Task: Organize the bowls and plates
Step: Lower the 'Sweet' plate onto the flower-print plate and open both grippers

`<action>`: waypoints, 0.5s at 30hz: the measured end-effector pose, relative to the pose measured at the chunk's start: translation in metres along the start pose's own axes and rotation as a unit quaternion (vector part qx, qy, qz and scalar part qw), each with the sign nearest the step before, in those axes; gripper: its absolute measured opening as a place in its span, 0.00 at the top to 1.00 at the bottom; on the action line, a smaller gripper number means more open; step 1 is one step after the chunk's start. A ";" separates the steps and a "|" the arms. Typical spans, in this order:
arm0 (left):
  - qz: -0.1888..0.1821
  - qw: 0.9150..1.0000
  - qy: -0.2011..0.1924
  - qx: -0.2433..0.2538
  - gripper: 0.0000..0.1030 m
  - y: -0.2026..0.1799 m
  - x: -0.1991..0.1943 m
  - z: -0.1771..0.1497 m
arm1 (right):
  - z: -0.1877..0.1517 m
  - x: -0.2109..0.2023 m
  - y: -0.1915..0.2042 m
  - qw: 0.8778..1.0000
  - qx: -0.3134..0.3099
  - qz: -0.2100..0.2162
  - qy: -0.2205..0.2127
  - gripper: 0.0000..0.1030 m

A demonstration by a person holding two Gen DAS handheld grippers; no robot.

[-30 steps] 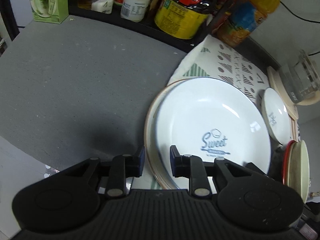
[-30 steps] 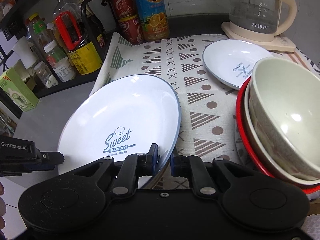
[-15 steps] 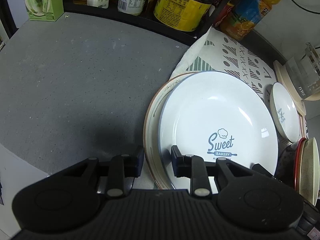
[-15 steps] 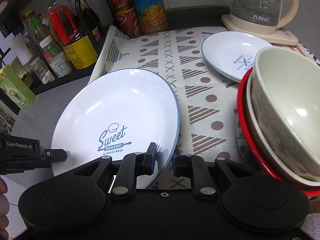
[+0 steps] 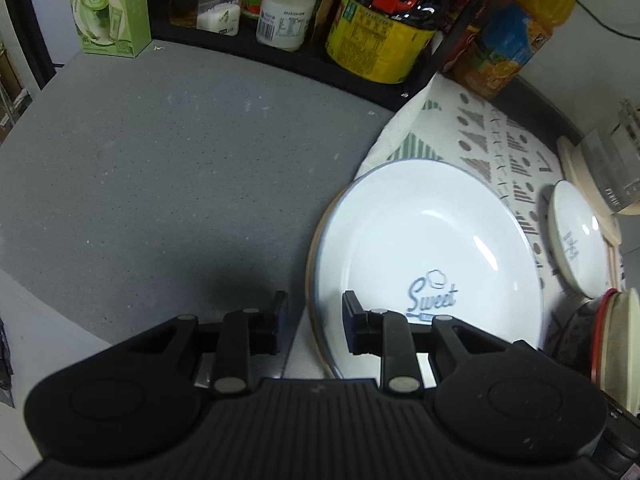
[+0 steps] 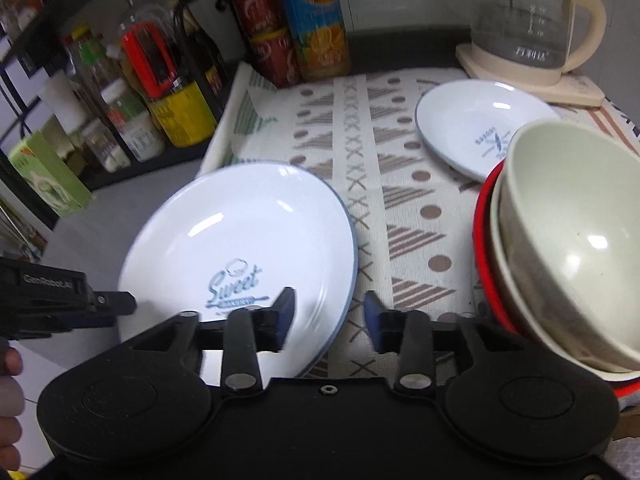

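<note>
The grey countertop (image 5: 160,168) takes most of the left wrist view, and a patterned cloth (image 6: 376,168) covers its right part as a soft place for the dishes. On the edge of this cloth lies the large white plate (image 6: 240,240) with a thin blue rim and the words "Sweet Bakery" under a small chef hat; it sits on top of another plate with a brownish rim (image 5: 314,280), so the stack of plates seems already started. The white plate looks glossy and smooth, so I judge it slippery for the pads. To the right, a cream bowl (image 6: 572,240) is nested in a red-rimmed bowl (image 6: 486,264), probably to save space, and a small white plate (image 6: 476,128) with the same blue rim lies apart, near the glass kettle (image 6: 524,16). The right gripper (image 6: 329,316) has just been opening: its jaws stand apart on both sides of the large plate's near rim, and the pads no longer press it, so the plate rests by its own weight. The left gripper (image 5: 314,320) has its jaws around the left rim of the stack, one finger outside and one over the white plate; whether the pads press on the rim I cannot tell. Perhaps it steadies the lower plate.
</note>
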State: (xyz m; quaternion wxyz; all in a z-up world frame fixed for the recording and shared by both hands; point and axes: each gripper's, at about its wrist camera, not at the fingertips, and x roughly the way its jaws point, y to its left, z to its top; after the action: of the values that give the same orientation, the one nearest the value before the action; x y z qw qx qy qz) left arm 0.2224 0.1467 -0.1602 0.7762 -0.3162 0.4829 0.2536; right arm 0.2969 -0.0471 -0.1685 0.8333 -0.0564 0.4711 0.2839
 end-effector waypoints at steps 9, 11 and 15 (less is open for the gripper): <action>-0.008 1.000 -0.024 -0.009 0.38 -0.009 -0.028 -0.010 | 0.003 -0.054 -0.007 0.998 0.003 0.023 -0.053 0.22; -0.015 0.999 -0.030 -0.008 0.30 -0.012 -0.035 -0.013 | 0.002 -0.067 -0.010 0.998 0.002 0.025 -0.065 0.18; -0.030 0.999 -0.045 0.000 0.21 -0.021 -0.052 -0.020 | 0.002 -0.089 -0.016 0.996 0.008 0.022 -0.086 0.10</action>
State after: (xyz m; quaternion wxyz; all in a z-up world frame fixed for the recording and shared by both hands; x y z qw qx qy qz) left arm 0.2038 0.1134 -0.1148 0.8045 -0.3186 0.4376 0.2446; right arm 0.2714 -0.0970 -0.0975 0.8647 -0.0149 0.4008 0.3024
